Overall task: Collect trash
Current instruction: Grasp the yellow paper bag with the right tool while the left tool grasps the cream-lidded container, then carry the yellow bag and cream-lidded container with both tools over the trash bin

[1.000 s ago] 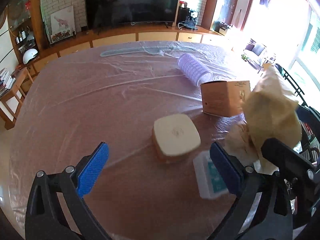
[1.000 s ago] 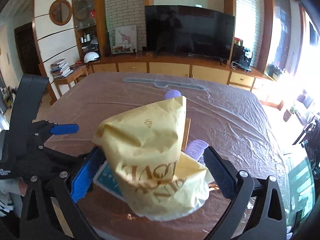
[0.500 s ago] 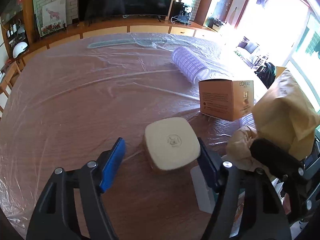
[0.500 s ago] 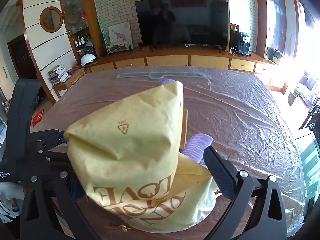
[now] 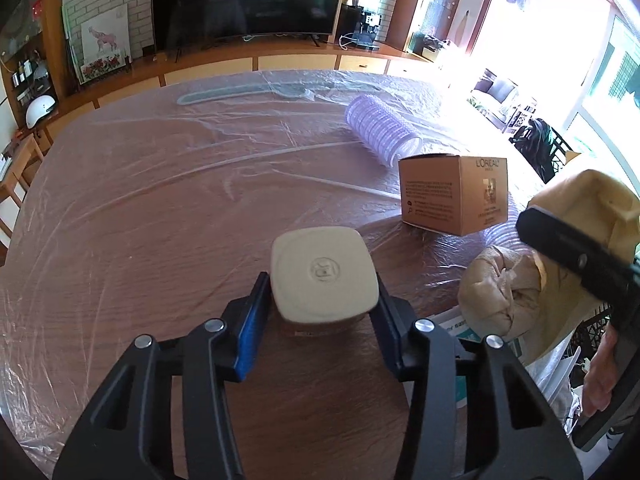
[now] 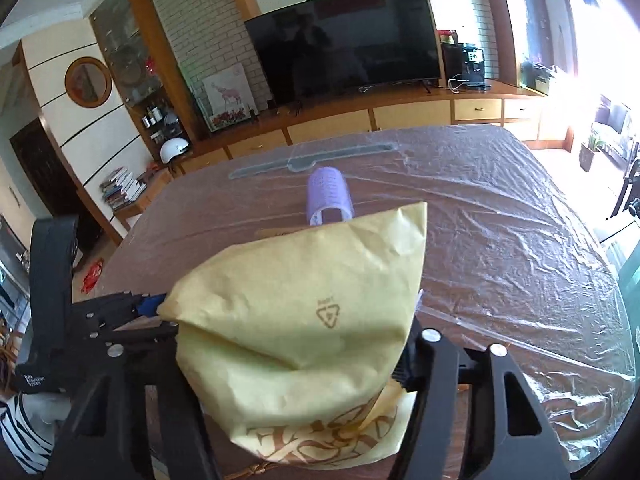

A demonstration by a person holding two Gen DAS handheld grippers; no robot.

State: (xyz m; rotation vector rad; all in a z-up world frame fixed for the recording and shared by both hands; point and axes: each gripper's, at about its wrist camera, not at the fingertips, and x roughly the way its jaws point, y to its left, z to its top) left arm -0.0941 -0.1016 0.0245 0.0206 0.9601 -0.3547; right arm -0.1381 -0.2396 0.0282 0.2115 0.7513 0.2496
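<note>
Your left gripper is closing, fingers against the sides of the jar, which sits on the desk near the box; your right gripper is closing around the yellow bag. Nothing looks collected yet: box, roller and crumpled paper remain. Legible: "L'ORÉAL" on box, a recycling mark on bag.

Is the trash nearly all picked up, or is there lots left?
Lots left. Nothing looks collected yet. In hand: the left hand-held gripper is closing on the cream-lidded jar, and the right hand-held gripper is closing around the yellow paper bag. Still on the table: the purple roller, the brown box, and a crumpled paper wad.
</note>
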